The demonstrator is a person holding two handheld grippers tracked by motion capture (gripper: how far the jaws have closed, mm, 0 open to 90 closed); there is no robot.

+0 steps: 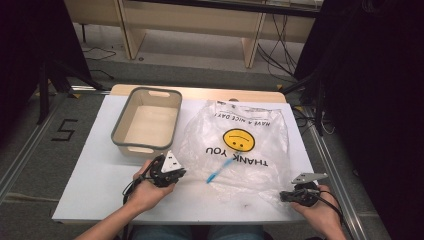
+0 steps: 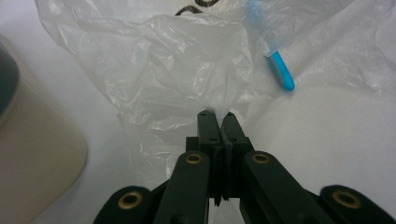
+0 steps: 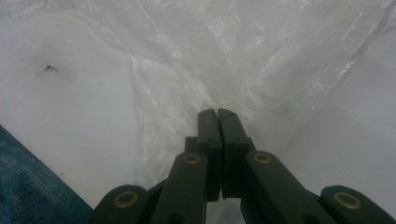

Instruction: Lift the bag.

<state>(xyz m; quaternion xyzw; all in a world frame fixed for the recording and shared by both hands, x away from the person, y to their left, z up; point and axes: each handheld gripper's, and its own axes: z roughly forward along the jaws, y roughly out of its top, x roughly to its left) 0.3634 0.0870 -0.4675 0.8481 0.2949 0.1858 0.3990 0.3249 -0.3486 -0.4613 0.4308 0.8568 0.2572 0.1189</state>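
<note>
A clear plastic bag (image 1: 240, 145) lies spread flat and crinkled on the white table (image 1: 100, 175), just right of a grey-rimmed bin (image 1: 147, 120). It bears a yellow smiley face and black lettering, "THANK YOU" and "HAVE A NICE DAY", upside down from the person's side. Its two near corners are pinched up into folds. A slim blue pen-like thing (image 1: 219, 170), possibly a toothbrush, lies slantwise at the bag's near edge, partly under the film.

Overhead and close views sharing bag (image 1: 240, 135)
</note>
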